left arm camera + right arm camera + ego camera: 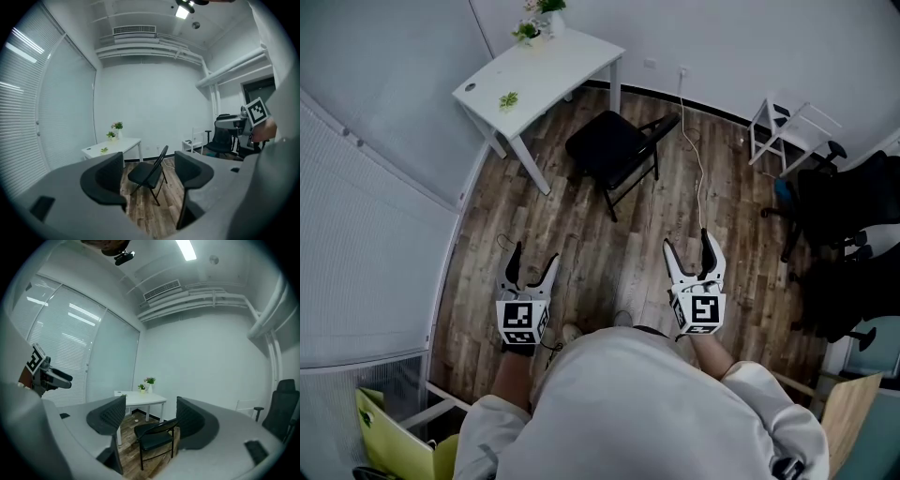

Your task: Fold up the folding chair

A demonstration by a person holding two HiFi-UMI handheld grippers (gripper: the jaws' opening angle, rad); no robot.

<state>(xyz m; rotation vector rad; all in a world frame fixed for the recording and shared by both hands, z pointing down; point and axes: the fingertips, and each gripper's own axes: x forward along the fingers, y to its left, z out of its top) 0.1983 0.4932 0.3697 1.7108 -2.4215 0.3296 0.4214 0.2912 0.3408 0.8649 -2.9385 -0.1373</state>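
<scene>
A black folding chair (614,150) stands unfolded on the wood floor beside the white table, its backrest toward the right. Both grippers are well short of it, near the person's body. My left gripper (533,263) is open with nothing between its jaws; through them, in the left gripper view, the folding chair (147,172) shows side-on. My right gripper (692,247) is also open and empty; in the right gripper view the folding chair (153,436) is framed between its pads.
A white table (539,75) with small potted plants (539,17) stands behind the chair. A white cable (697,169) trails over the floor to its right. A white side table (787,131) and black office chairs (848,216) crowd the right side. A yellow-green object (394,441) is at lower left.
</scene>
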